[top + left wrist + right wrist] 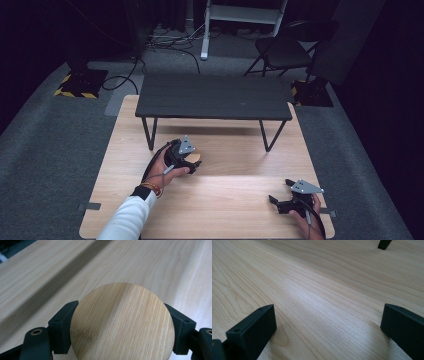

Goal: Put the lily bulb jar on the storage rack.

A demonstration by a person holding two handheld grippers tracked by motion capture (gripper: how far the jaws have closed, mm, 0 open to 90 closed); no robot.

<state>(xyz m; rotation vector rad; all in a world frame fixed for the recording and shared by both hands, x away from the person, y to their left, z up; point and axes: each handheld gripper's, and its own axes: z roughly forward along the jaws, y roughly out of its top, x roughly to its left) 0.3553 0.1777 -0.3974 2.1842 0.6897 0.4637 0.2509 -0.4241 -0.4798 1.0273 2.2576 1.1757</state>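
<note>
One wooden disc [122, 322] (round) clamped in left gripper [122, 326].

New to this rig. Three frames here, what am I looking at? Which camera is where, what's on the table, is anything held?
No robot here: a person holds a two-jaw black gripper in each hand over a light wooden table. The high view looks down from above the person's side. The other two views come from cameras riding on the grippers, looking along their jaws.

The left gripper is shut on a round flat bamboo disc, one jaw on each edge. The right gripper is open and holds nothing; bare tabletop lies between its jaws.

Farther back, a small dark bench with black metal legs stands on the table. Beyond it on the floor are a folding chair and cables.
</note>
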